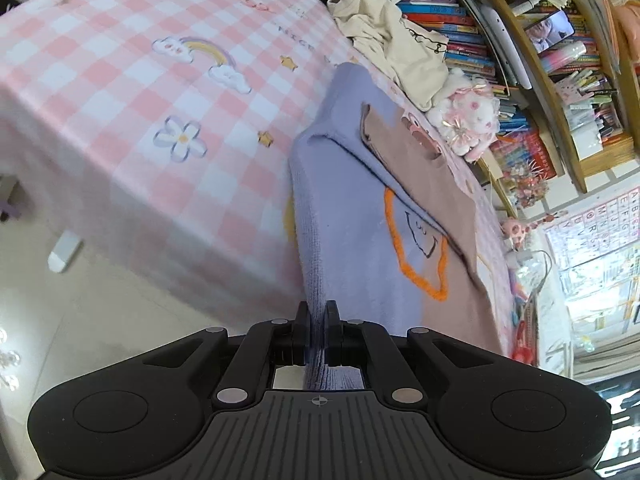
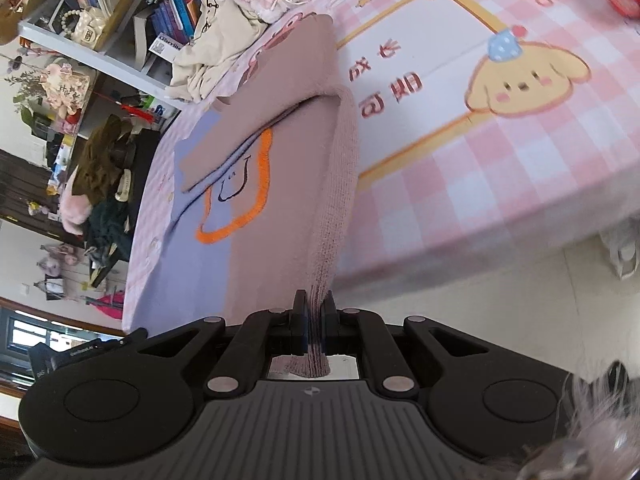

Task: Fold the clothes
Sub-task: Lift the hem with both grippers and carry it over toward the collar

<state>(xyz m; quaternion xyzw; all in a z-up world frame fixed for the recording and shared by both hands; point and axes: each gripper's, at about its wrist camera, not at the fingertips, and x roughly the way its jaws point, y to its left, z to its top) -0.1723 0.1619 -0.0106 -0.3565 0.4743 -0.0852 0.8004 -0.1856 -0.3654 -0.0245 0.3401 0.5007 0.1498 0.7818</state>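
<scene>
The left gripper point(image 1: 318, 312) has its two black fingers pressed close together on a fold of lavender knit, pinching the hem edge of the sweater point(image 1: 360, 216) so the cloth runs back between the pads and bunches in the gap behind them. The right gripper point(image 2: 314, 302) is drawn in the same way, clamped on a ribbed mauve-brown band of the same sweater point(image 2: 260, 216), whose end pokes out behind the fingers as a small rounded tuft.

From each pinch the garment stretches forward and away, its far part lying on the tablecloth point(image 1: 132, 92) — a pink-and-white check printed with a rainbow, clouds, a flower and stars, and in the right view a yellow-framed panel with a cartoon puppy. The near edge looks lifted off the table, though the fisheye makes that hard to judge.

The sweater is a thick, fine-ribbed knit in two blocks, lavender and dusty brown, with a fuzzy orange outline and a thin black line drawing across the middle. Its sleeves are folded in over the body, forming angled flaps.

Beyond it lie a crumpled cream garment point(image 1: 396, 48) and a pink-and-white plush toy point(image 1: 468, 120), just beside a bookshelf point(image 1: 520, 40) crammed with books.
</scene>
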